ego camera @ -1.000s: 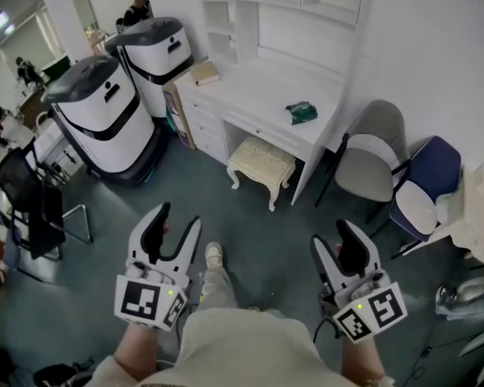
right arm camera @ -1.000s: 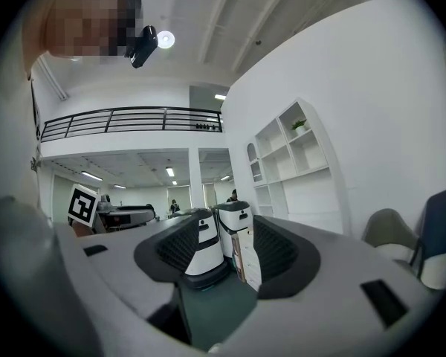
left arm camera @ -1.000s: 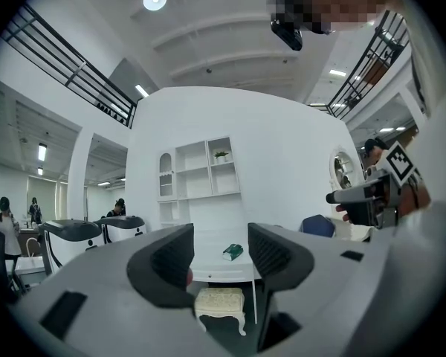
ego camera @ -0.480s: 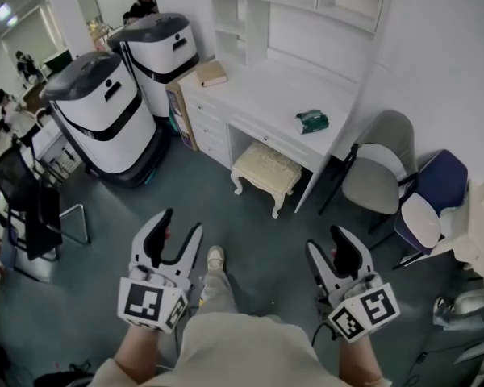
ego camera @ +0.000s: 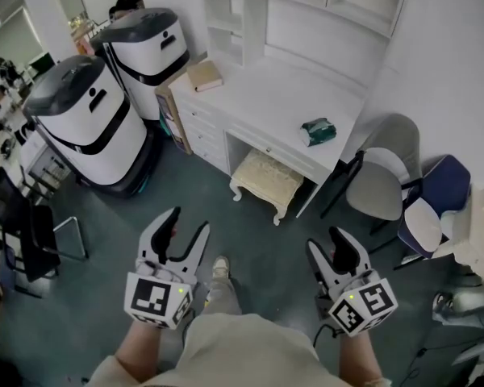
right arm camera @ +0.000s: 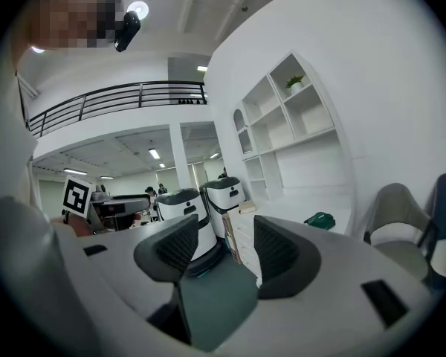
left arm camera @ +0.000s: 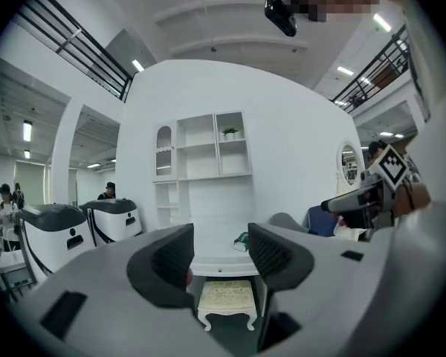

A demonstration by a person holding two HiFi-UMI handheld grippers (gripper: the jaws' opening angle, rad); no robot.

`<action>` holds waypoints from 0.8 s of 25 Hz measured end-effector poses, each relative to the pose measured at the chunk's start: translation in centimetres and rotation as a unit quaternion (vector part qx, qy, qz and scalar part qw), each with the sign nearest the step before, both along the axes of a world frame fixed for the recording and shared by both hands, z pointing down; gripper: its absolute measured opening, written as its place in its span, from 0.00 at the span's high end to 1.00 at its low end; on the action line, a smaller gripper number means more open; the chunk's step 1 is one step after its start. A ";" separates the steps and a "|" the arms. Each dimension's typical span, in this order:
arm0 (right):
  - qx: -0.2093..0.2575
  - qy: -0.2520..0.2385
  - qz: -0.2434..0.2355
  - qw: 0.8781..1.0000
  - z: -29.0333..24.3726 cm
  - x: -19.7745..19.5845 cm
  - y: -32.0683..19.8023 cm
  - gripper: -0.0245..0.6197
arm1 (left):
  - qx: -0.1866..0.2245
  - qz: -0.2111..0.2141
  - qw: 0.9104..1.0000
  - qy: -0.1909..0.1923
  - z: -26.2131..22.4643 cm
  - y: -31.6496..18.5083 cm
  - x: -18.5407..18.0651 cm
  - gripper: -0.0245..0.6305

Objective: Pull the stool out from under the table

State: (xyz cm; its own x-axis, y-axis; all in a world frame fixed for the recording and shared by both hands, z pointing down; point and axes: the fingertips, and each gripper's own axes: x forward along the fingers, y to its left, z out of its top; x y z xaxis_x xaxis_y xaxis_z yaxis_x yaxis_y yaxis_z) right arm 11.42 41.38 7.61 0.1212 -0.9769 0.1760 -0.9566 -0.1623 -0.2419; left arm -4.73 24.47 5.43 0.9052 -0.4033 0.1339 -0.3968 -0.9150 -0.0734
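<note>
White table (ego camera: 290,95) stands against the wall. The cushioned stool (ego camera: 265,179) sits tucked in its knee gap with the front part showing, well apart from both claws. Left gripper (ego camera: 187,224) and right gripper (ego camera: 329,243) are both part-open with nothing between the jaws. Likely risks: a skewed pull snags the stool legs on the table; a one-sided grip slips off the padded edge; the grey chair (ego camera: 381,176) nearby gets bumped.

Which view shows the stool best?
The head view: the stool shows clearly from above, partly under the table. The left gripper view frames it small between its jaws; the right gripper view misses it.
</note>
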 end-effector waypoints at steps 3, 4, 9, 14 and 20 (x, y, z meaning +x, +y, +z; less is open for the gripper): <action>0.000 -0.017 0.017 1.000 0.0 1.6 -3.8 0.60 | -0.008 0.014 1.000 -0.005 0.4 -4.4 2.0 0.63; -0.001 -0.022 0.022 1.000 0.0 2.1 -5.1 0.60 | -0.013 0.019 1.000 -0.007 0.5 -5.9 2.7 0.63; -0.034 -0.029 0.039 0.998 1.2 4.6 -11.9 0.60 | -0.030 0.055 0.998 -0.030 1.3 -13.0 6.6 0.63; -0.075 -0.030 0.063 0.995 3.6 6.6 -17.1 0.59 | -0.028 0.101 0.994 -0.043 2.2 -19.1 10.3 0.62; -0.093 -0.048 0.087 0.991 5.7 8.0 -21.8 0.58 | -0.037 0.140 0.988 -0.053 3.6 -24.8 13.5 0.61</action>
State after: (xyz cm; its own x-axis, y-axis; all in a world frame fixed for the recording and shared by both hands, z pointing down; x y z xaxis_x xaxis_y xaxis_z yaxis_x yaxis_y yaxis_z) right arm 19.43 19.56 13.29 0.2582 -0.8928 0.3692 -0.8846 -0.3721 -0.2811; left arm 8.76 -0.29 9.00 0.9590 -0.1254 0.2540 -0.1218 -0.9921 -0.0299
